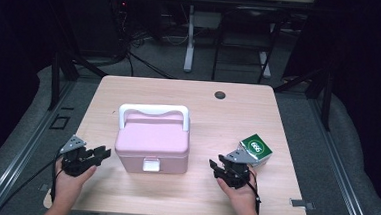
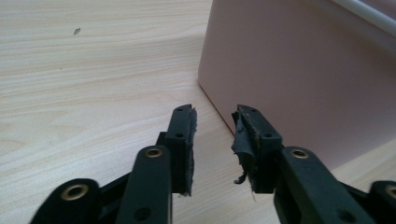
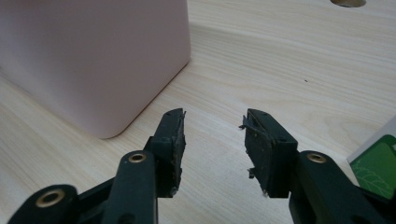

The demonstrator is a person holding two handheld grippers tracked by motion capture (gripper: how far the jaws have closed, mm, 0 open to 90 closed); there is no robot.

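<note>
High view: a pink lidded box [image 1: 152, 144] with a white handle [image 1: 153, 113] folded over its lid sits near the middle of the wooden surface [image 1: 123, 193], its white front latch [image 1: 151, 164] facing the person. The left hand-held gripper [image 1: 103, 153] rests on the surface just beside the box's left wall; the right hand-held gripper [image 1: 216, 164] rests to the box's right, a little apart from it. This flanking placement suggests, in my judgement, a staged approach to the box from both sides, possibly to steady it or work the latch. A small green-and-white carton [image 1: 256, 150] stands just behind the right hand-held gripper. A dark grommet hole [image 1: 220, 95] lies at the far edge, well apart from everything.

Left gripper view: the left hand-held gripper [image 2: 214, 140] stands part-open with nothing between its jaws; bare surface shows in the gap. The box's lower corner lies directly ahead, near the worn pad [image 2: 243, 140] but apart from it. Nothing obstructs the approach.

Right gripper view: the right hand-held gripper [image 3: 214, 144] is likewise released, grasping nothing. The box's rounded corner [image 3: 109, 130] lies ahead and to the left of the jaws, apart from them. The carton [image 3: 376, 168] sits near the right jaw and could, in my assessment, be knocked if the hand swings outward.
</note>
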